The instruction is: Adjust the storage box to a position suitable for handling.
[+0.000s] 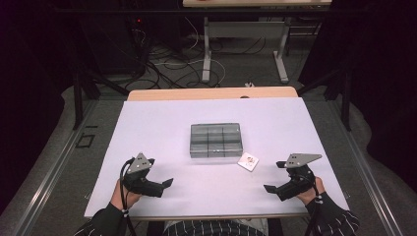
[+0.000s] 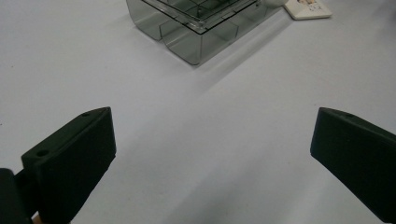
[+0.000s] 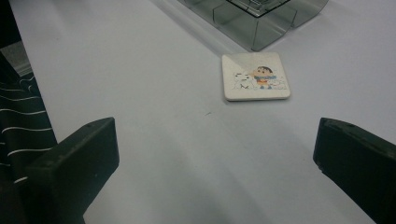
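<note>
Grippers waited low over the white tabletop (image 1: 147, 123), my left gripper (image 1: 167, 183) and right gripper (image 1: 269, 188) both spread wide and holding nothing. Ahead lay a small square tile (image 3: 255, 76) printed with a cartoon figure, flat, just beside the near right corner of a clear compartment box (image 1: 215, 140). To lift it well, I judged I should bring my right gripper straight over it and pinch two opposite edges

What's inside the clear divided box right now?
The clear box is split into compartments, and those in sight look empty. Reflections on its smoky walls blur the far cells, so something small there cannot be ruled out.
</note>
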